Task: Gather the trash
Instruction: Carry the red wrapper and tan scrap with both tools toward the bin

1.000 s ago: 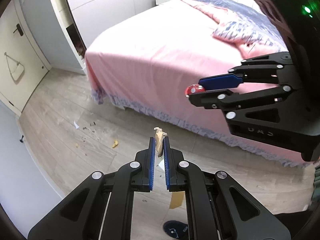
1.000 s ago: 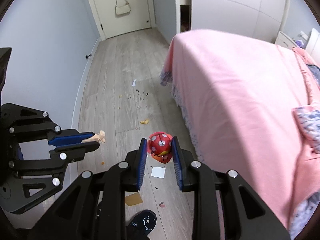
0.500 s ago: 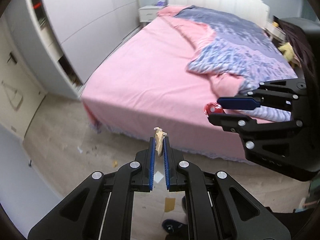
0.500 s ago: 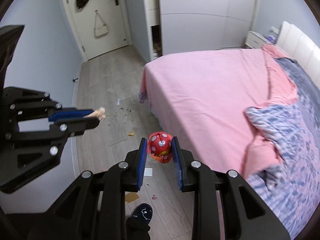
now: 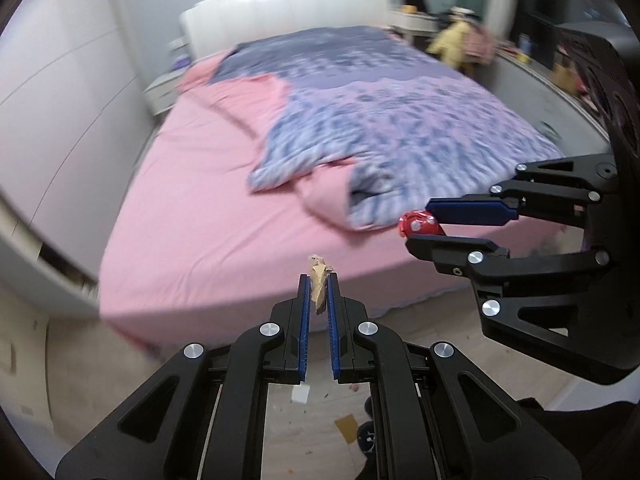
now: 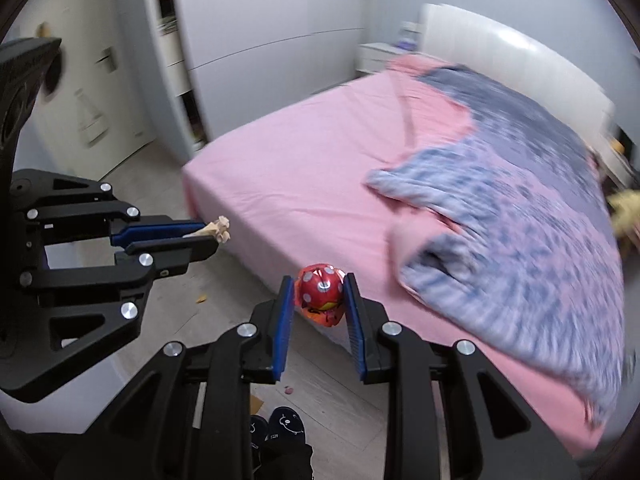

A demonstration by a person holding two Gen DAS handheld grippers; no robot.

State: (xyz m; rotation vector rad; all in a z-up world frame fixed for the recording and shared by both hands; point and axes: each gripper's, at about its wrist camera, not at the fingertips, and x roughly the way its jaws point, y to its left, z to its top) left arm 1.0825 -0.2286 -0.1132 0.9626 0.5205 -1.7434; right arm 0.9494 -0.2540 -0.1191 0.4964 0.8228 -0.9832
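Pinching a crumpled tan paper scrap [image 5: 318, 280] between the blue pads of the left gripper [image 5: 318, 285], fingers [image 5: 305, 320] pressed nearly together, the scrap poking out past the tips. Clamping a shiny red wrapper ball with white dots [image 6: 321, 292] in the right gripper [image 6: 320, 298], fingers [image 6: 282, 332] held apart by the ball's width and pressing on both its sides. Hanging side by side in the air, both pointing down at a slant over the foot of the bed [image 6: 288, 168], neither touching it. Showing beyond the tips a pink sheet and a rumpled blue-and-pink quilt [image 5: 384, 120], blurred, with a white headboard [image 5: 280, 8] behind. Lying below on the pale wood floor [image 6: 328, 392]: a small white paper square [image 5: 301, 393], a tan cardboard piece [image 5: 347, 427], an orange crumb [image 6: 201, 299], a tiny pink bit [image 6: 288, 391]. Standing at the bottom edge, a person's dark slippers [image 6: 280, 430]. Lining the far side, white wardrobe doors [image 6: 272, 40] and a pale door [image 6: 92, 92].
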